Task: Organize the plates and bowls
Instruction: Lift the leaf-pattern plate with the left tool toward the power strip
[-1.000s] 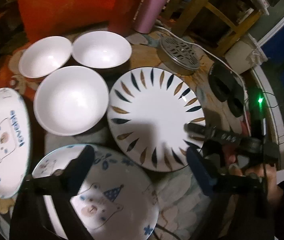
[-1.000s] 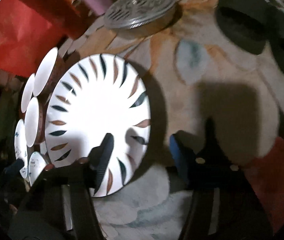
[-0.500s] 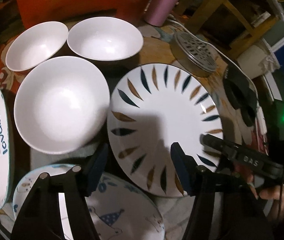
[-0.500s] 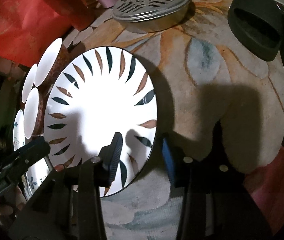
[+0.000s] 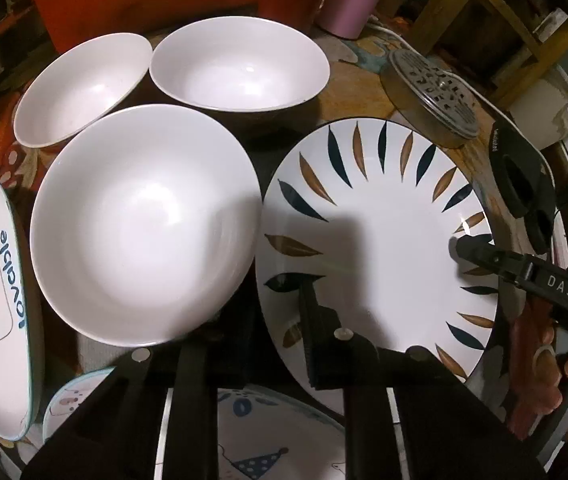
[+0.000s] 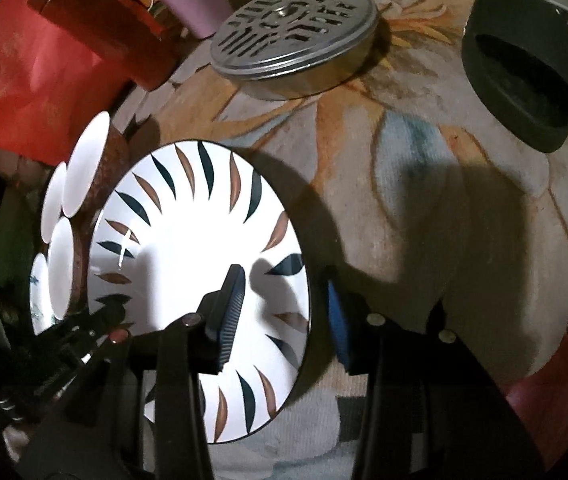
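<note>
The left tool [image 5: 279,320], jaws just closed, clamps the leaf-patterned plate's [image 5: 384,240] near rim. The right tool [image 6: 284,312] straddles its opposite rim, jaws apart.

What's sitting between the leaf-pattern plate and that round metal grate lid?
Nothing: in the right wrist view only bare flowered tablecloth separates the leaf-pattern plate from the metal grate lid.

The floral-covered counter [image 6: 424,208] is carrying the leaf-patterned plate [image 5: 384,240], with three white bowls [image 5: 143,220] sitting left of it and a perforated metal tin [image 6: 292,32] lying behind it.
</note>
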`<state>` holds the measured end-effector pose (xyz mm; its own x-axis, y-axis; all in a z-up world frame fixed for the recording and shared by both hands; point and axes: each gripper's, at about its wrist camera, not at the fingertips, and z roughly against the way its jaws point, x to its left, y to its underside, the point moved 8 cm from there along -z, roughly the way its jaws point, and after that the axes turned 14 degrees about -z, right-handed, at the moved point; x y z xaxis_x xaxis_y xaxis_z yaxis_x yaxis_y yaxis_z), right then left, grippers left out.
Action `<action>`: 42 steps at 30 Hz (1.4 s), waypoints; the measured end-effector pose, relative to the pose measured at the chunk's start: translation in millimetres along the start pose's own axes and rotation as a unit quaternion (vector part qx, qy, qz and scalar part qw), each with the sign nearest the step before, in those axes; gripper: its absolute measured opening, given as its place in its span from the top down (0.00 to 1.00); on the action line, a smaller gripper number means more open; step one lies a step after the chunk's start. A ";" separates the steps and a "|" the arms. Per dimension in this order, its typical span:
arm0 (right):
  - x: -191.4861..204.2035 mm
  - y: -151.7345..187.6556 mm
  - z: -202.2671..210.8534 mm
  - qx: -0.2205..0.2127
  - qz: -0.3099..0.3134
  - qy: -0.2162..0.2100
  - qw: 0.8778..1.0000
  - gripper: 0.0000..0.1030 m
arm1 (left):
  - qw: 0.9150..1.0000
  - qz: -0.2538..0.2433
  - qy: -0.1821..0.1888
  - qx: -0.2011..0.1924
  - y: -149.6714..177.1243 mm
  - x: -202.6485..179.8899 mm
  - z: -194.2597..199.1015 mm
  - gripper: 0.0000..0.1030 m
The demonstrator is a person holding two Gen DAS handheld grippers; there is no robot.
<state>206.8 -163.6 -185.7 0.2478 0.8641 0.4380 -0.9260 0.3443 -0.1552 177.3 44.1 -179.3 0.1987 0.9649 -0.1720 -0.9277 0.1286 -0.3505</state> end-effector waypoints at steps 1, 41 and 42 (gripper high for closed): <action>0.3 -0.3 -0.1 0.000 0.004 -0.004 1.000 0.65 | 1.000 0.000 0.001 0.001 0.5 0.3 0.3 0.83; -74.2 30.6 101.9 -0.071 0.017 0.018 0.997 0.86 | 0.991 -0.128 0.023 -0.035 4.8 -108.4 43.1 0.82; -79.4 30.3 107.3 -0.074 0.014 0.020 0.997 0.86 | 0.990 -0.133 0.027 -0.036 4.9 -116.6 43.4 0.82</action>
<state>128.5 -261.2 -130.2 0.2366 0.8866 0.3974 -0.8808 0.3683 -0.2975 135.8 -57.9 -121.1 0.4519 0.8848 -0.1138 -0.8159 0.3583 -0.4538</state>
